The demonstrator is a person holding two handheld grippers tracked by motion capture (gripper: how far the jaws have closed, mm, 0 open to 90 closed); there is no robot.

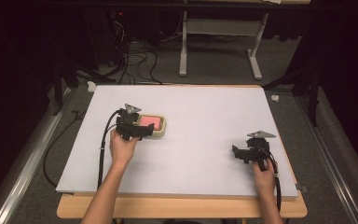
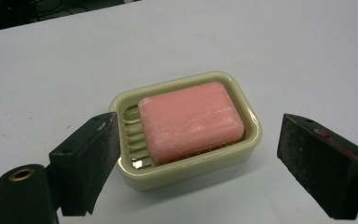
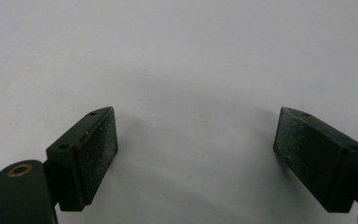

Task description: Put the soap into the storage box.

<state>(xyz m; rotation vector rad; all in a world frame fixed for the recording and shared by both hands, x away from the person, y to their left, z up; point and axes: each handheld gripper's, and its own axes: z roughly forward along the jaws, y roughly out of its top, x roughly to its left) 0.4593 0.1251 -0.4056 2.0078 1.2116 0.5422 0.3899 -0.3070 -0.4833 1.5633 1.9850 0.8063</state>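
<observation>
Though small from above, pink soap in its dish between the left gripper's wide jaws; right gripper wide over bare table.

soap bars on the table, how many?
1. The pink soap bar lies in the cream soap dish, between the open jaws of the left gripper. None seen near the right gripper.

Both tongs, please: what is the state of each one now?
Left tongs: open, jaws on either side of the soap dish, gripping nothing.
Right tongs: open, empty, above the white board.
</observation>
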